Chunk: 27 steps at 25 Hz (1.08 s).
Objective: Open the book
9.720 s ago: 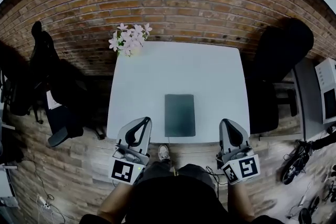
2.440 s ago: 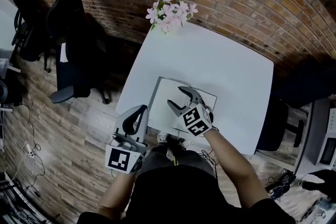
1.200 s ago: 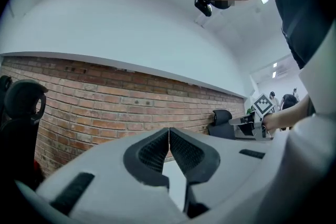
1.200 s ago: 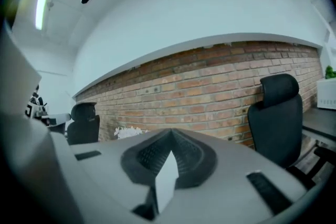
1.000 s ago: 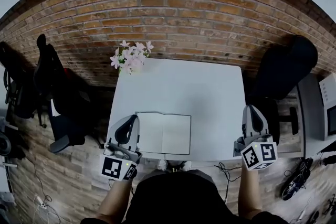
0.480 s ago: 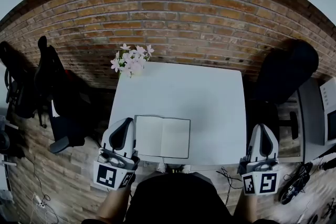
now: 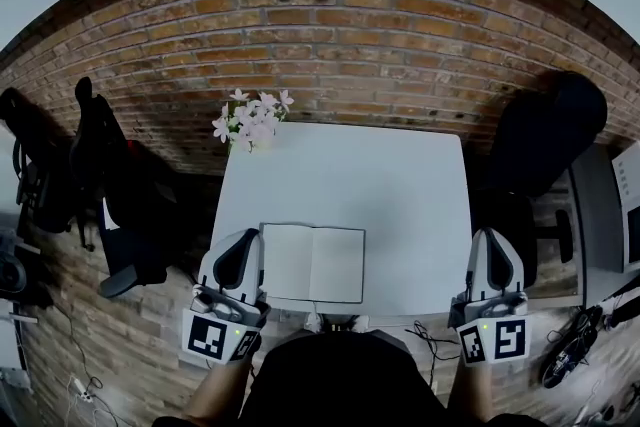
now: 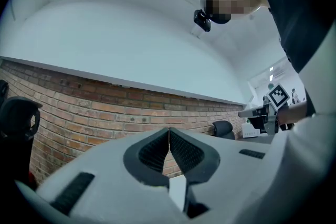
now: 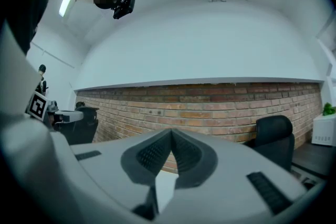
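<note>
The book (image 7: 312, 262) lies open on the white table (image 7: 350, 175), near its front edge, showing two blank pale pages. My left gripper (image 7: 242, 245) hangs just off the table's front left corner, beside the book's left page, jaws shut and empty. My right gripper (image 7: 496, 248) is off the table's front right corner, well apart from the book, also shut and empty. In the left gripper view the left gripper (image 8: 168, 130) has its tips meeting against the brick wall (image 8: 105, 113). The right gripper view shows the right gripper (image 9: 171, 134) closed the same way.
A vase of pink-white flowers (image 7: 250, 120) stands at the table's far left corner. Black office chairs (image 7: 110, 185) are left of the table and another (image 7: 545, 130) is at its right. The brick wall (image 7: 330, 45) runs behind. Wooden floor surrounds the table.
Both grippers drew back from the table and rose slightly, the right one settling lower in the head view. The book stays open and still.
</note>
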Available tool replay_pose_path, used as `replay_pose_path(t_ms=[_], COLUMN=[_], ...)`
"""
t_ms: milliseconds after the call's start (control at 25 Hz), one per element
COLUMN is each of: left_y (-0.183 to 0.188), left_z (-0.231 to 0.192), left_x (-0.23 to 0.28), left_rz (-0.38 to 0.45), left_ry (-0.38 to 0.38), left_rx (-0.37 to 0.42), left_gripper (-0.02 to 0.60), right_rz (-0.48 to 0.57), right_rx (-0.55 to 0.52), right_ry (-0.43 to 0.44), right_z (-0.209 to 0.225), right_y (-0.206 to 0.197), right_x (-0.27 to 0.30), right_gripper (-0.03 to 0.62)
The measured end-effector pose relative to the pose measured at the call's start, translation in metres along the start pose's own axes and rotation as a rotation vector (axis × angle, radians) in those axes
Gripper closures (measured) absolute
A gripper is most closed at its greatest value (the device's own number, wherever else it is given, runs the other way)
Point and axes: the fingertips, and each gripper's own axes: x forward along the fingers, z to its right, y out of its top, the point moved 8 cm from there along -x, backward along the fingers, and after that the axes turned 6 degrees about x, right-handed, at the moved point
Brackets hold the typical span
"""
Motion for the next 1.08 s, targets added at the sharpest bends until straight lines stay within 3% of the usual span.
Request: replay_pose_path(t_ms=[120, 280, 400, 520, 680, 880, 1080], left_y=[-0.001, 0.005, -0.004, 0.006, -0.006, -0.004, -0.010], left_z=[-0.004, -0.003, -0.002, 0.003, 0.009, 0.015, 0.016], left_x=[-0.003, 0.000, -0.005, 0.003, -0.002, -0.003, -0.011], left_rz=[-0.027, -0.004, -0.043, -0.001, -0.063, -0.052, -0.093], left_ry=[0.012, 0.001, 0.014, 0.001, 0.012, 0.026, 0.049], left_rx=[0.014, 0.009, 0.020, -0.007, -0.020, -0.020, -0.022], left_gripper=[0.556, 0.556, 0.556, 0.556, 0.555, 0.556, 0.557], right_rz=[0.002, 0.006, 0.016, 0.025, 0.018, 0.010, 0.014], right_rx=[0.009, -0.001, -0.007, -0.015, -0.013, -0.008, -0.010], right_ry=[0.015, 0.023, 0.035, 0.035, 0.023, 0.034, 0.048], right_z=[-0.001, -0.003, -0.005, -0.002, 0.004, 0.009, 0.009], right_y=[0.001, 0.003, 0.008, 0.012, 0.010, 0.007, 0.006], right_x=[0.002, 0.004, 0.003, 0.002, 0.000, 0.002, 0.006], right_gripper=[0.582, 0.582, 0.582, 0.582, 0.582, 0.582, 0.582])
